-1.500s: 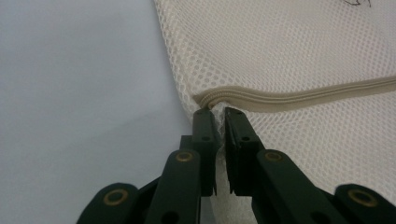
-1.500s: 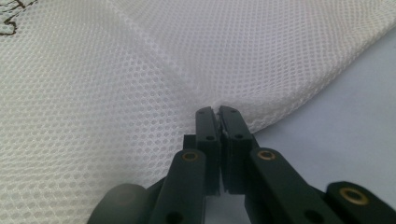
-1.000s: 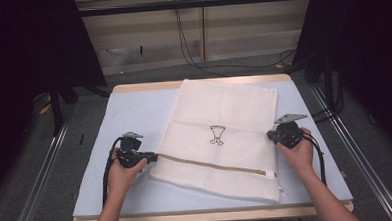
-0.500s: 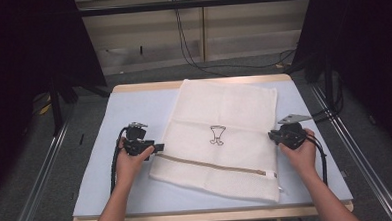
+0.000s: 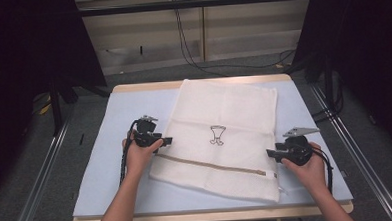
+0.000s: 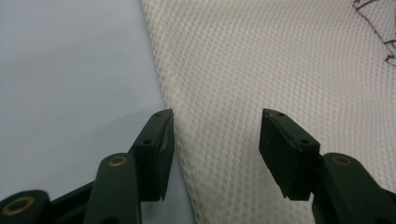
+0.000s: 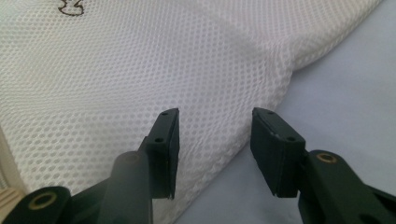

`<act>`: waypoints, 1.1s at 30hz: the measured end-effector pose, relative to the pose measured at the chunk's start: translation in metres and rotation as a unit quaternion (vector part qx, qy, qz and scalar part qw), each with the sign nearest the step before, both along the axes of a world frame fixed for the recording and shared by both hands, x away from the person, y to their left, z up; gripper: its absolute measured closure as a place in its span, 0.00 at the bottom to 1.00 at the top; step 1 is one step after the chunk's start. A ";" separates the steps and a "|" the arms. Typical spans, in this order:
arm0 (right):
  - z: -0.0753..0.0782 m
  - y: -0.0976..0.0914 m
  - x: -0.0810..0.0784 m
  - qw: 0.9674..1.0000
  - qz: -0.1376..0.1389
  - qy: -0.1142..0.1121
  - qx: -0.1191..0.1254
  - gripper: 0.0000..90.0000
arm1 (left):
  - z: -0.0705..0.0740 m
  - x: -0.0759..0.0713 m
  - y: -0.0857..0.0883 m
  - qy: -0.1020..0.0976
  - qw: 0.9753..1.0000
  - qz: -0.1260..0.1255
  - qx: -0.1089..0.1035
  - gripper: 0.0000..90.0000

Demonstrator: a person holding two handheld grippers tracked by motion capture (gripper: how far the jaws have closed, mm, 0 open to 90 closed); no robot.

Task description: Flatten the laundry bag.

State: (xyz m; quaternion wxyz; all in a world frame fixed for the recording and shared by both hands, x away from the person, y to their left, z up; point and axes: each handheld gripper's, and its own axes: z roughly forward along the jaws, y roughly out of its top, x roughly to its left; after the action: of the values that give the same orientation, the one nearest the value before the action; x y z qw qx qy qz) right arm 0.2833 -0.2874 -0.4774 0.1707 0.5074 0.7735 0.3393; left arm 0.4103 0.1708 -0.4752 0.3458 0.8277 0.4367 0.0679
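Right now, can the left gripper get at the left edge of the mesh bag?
Probably yes. The left gripper has open jaws just at the edge of the mesh bag, which lies flat on the mat, with nothing between.

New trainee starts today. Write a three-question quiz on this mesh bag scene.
1. True or false: the zipper on the mesh bag lies near the edge closest to the person.
2. What is printed at the bag's middle?
3. The left gripper is: A) shut on the bag, B) open at the bag's edge, C) off the table.

Key: 1 true, see the zipper; 2 a small dark outline drawing; 3 B, and the right gripper is open too.
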 end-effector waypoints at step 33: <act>0.002 0.027 0.026 0.999 0.032 -0.008 0.000 0.96 | 0.009 -0.047 0.043 0.052 0.997 0.047 -0.028 0.94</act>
State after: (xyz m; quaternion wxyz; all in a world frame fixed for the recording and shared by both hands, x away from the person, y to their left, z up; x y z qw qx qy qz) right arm 0.3091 -0.2600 -0.4757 0.1663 0.4796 0.7879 0.3487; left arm 0.3632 0.2139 -0.4661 0.3424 0.7986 0.4942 0.0287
